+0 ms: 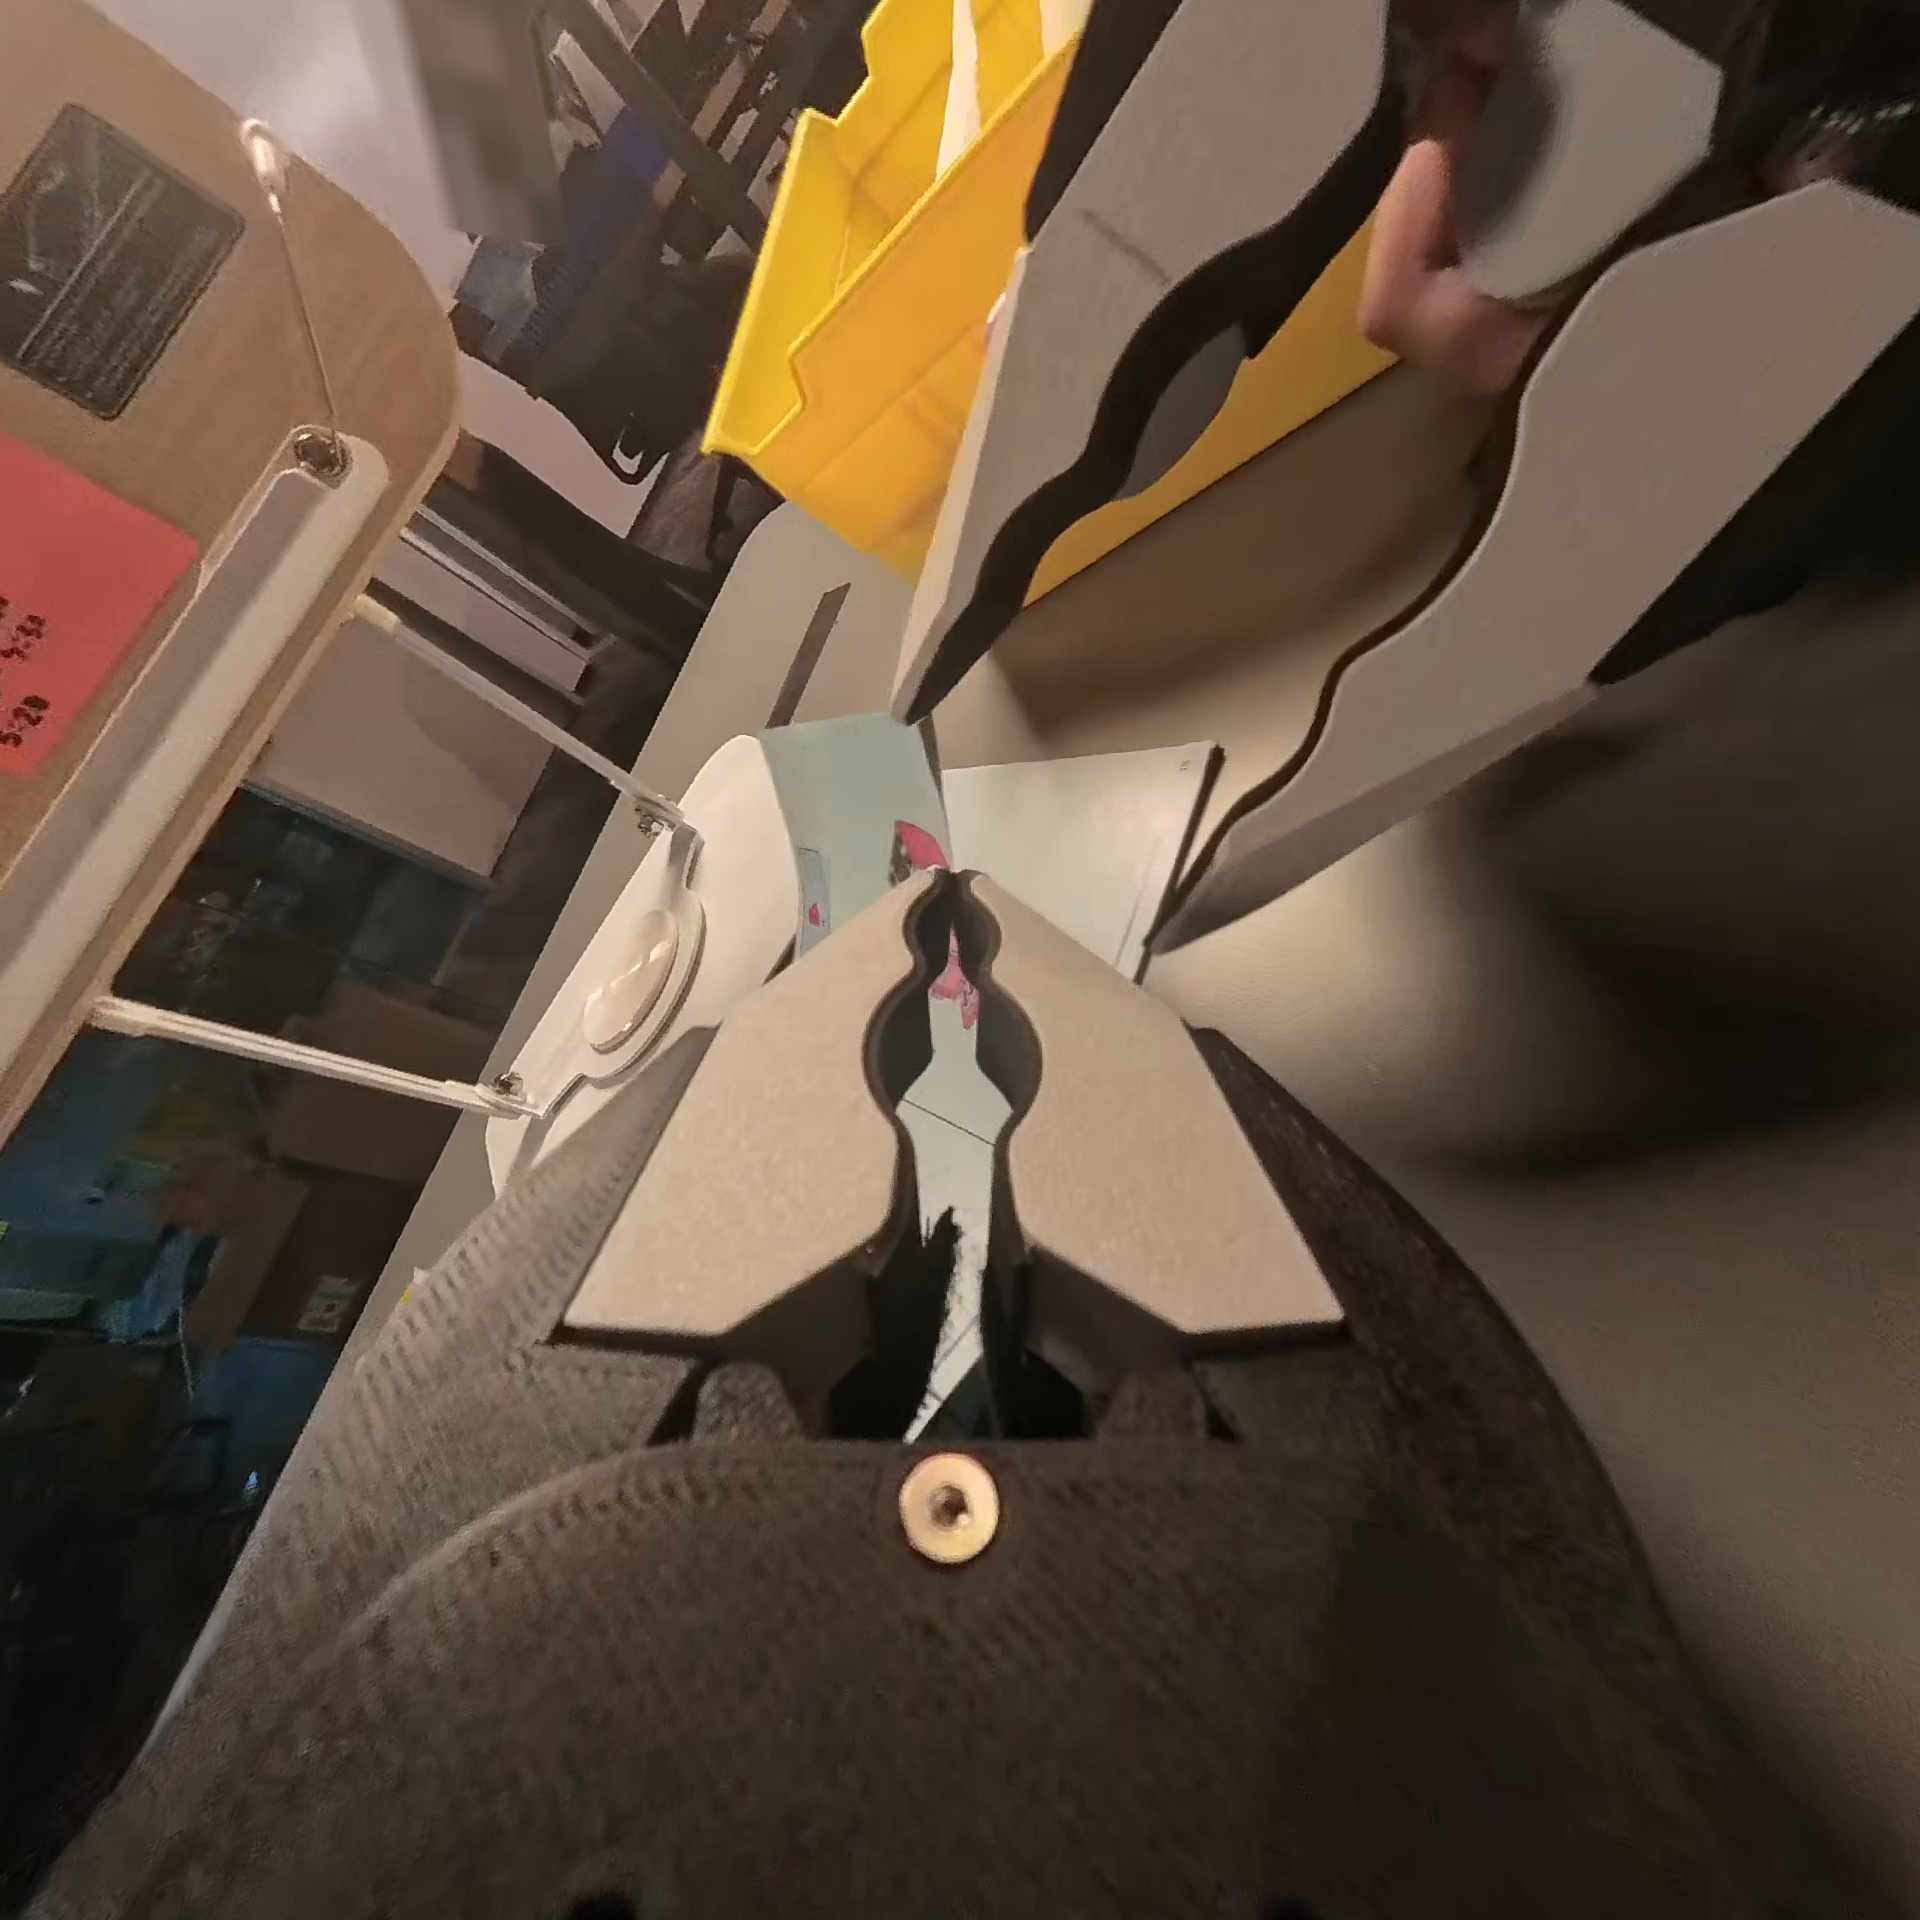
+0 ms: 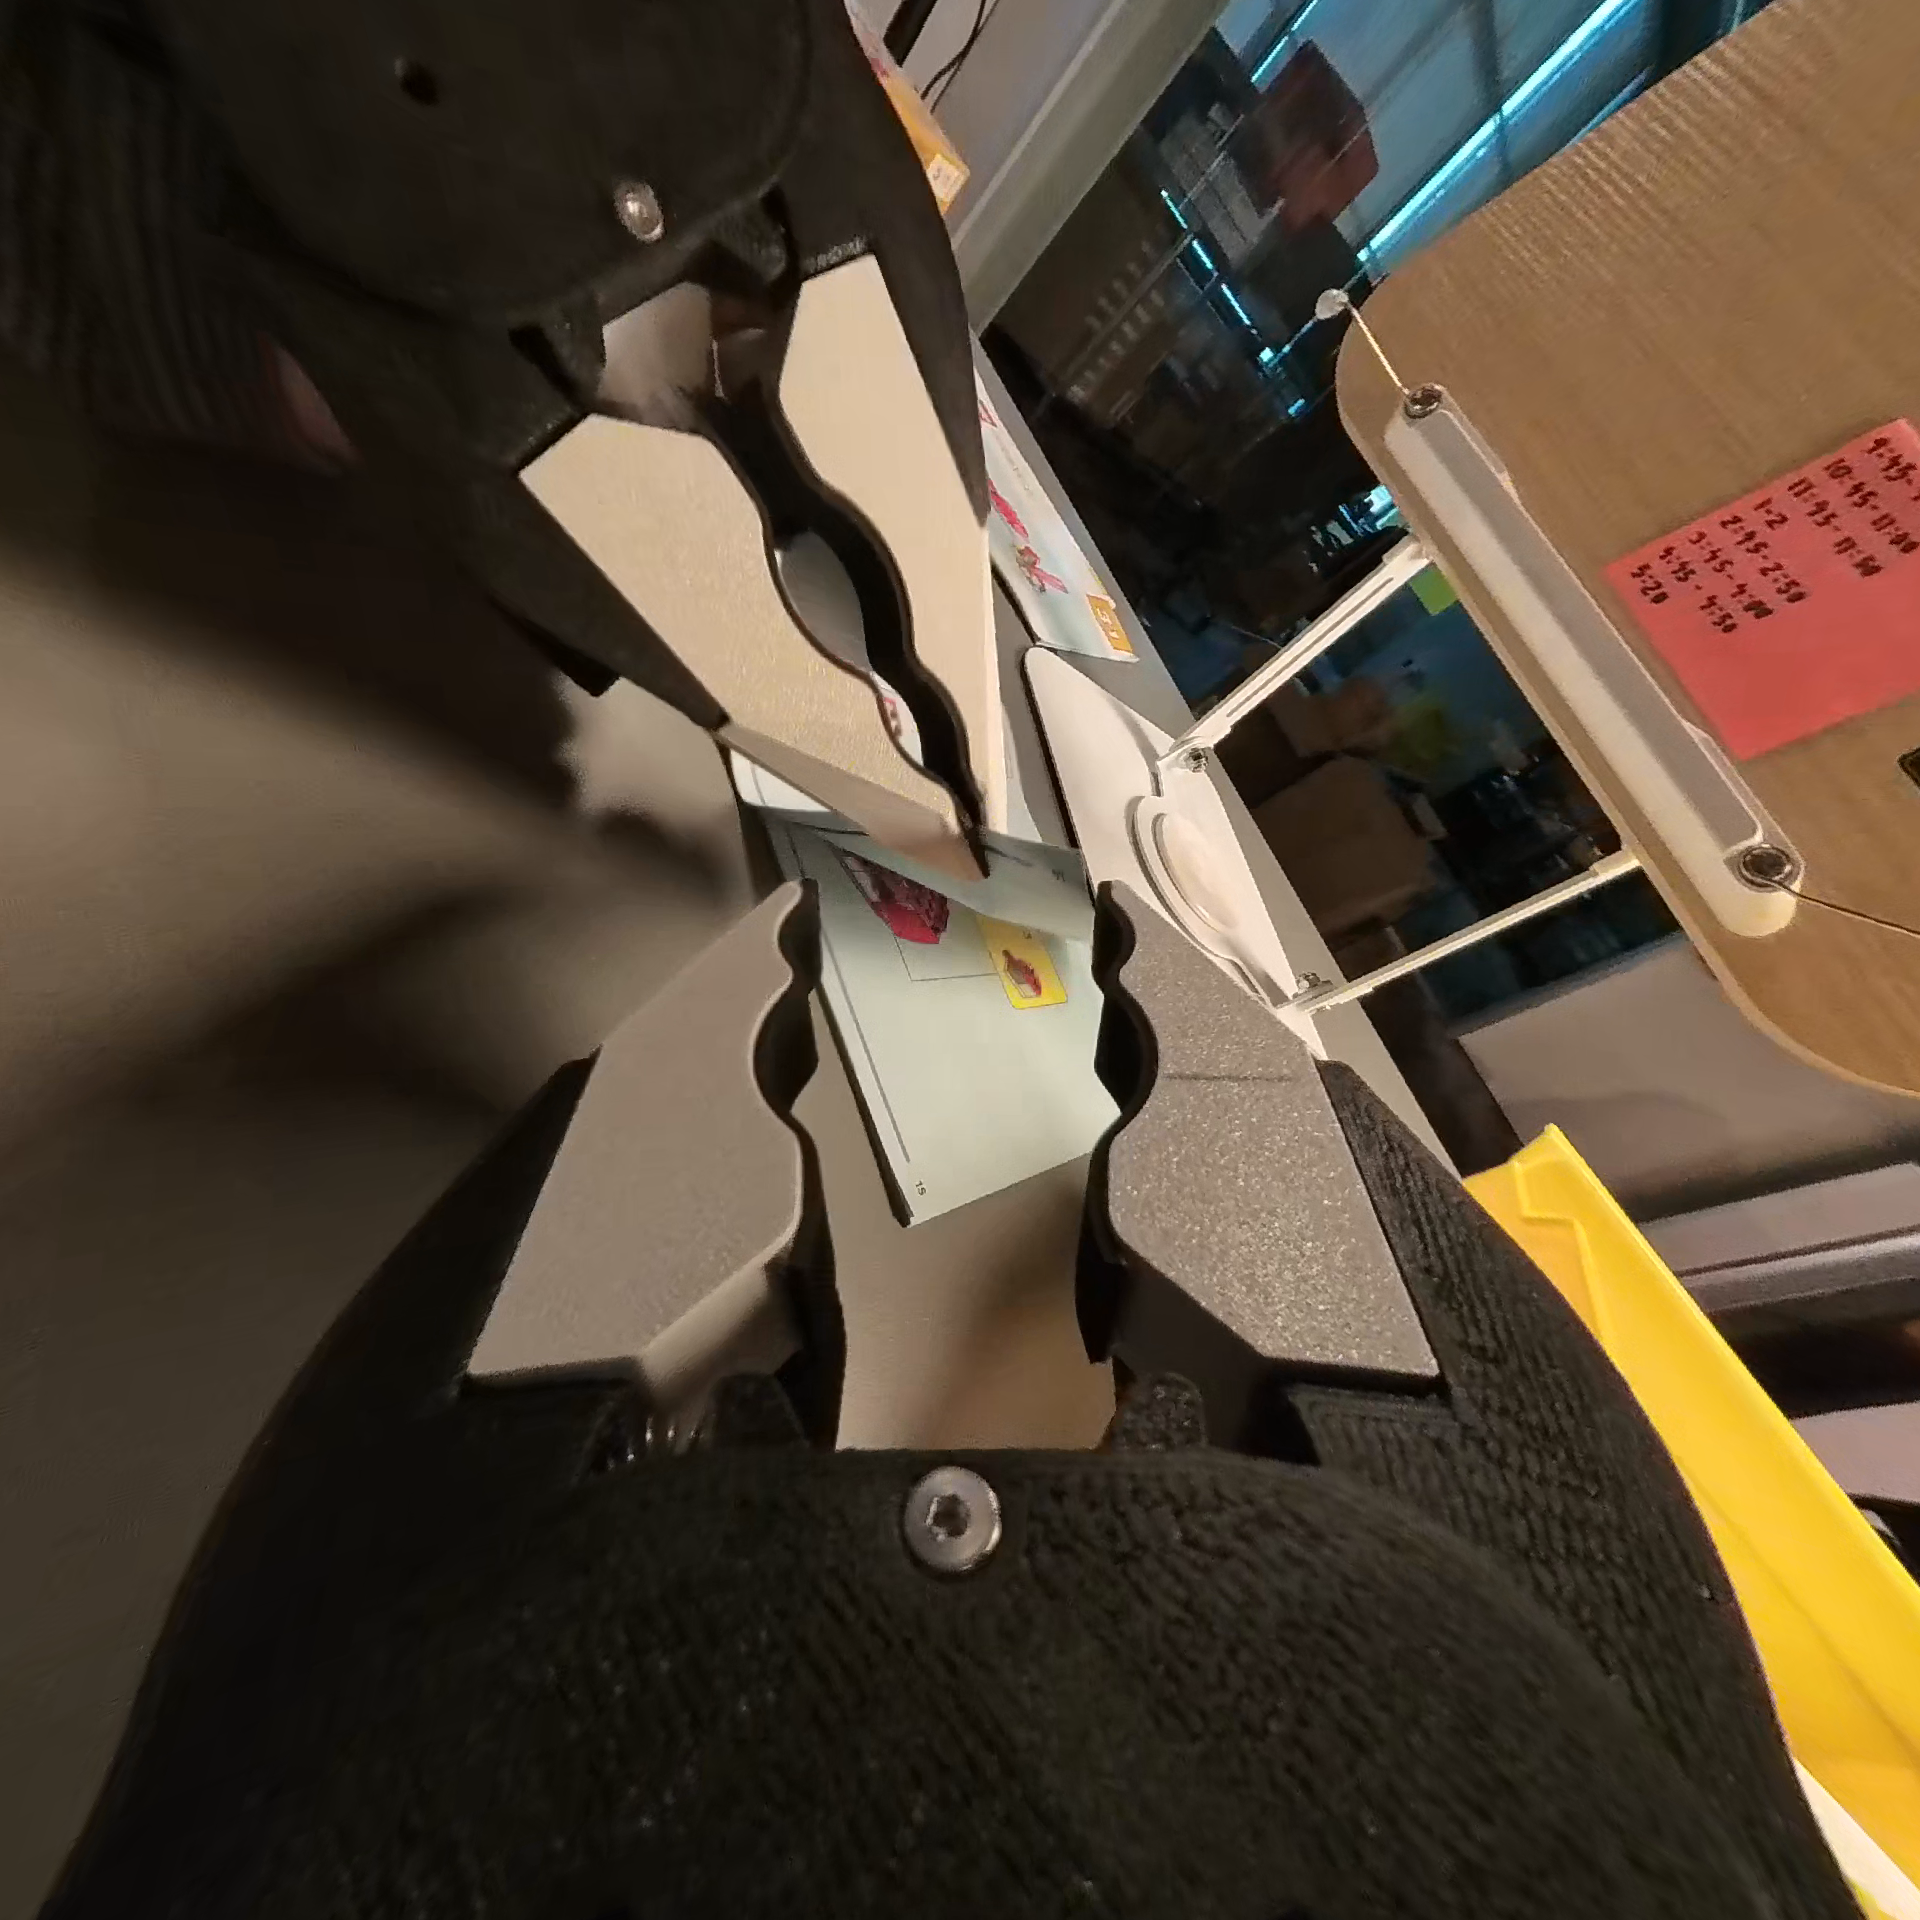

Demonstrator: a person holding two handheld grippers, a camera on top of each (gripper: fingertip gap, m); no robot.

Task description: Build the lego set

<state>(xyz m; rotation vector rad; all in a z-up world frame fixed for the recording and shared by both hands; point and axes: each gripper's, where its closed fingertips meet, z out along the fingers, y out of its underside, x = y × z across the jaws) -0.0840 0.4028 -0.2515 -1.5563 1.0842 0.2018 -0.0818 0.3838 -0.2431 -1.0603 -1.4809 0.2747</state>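
An open booklet (image 2: 966, 1070) with pale blue pages, a red model picture and a yellow box lies on the grey table (image 1: 1507, 1299). My left gripper (image 1: 951, 881) is shut on one page (image 1: 852, 810), which curves up from the booklet. The right wrist view shows the left gripper (image 2: 971, 836) from the side, its tips pinching that lifted page. My right gripper (image 2: 951, 914) is open and holds nothing; it hovers over the booklet's near half. In the left wrist view its fingers (image 1: 1610, 468) stand apart above the white page (image 1: 1070, 842).
A yellow bin (image 1: 883, 343) stands behind the booklet; it also shows in the right wrist view (image 2: 1662, 1403). A white stand base (image 1: 623, 956) holds a brown panel (image 2: 1714, 364) with a red note. A second booklet (image 2: 1049, 561) lies farther along the table. A hand (image 1: 1434, 301) grips the right gripper. My two grippers' fingertips are within a few centimetres of each other.
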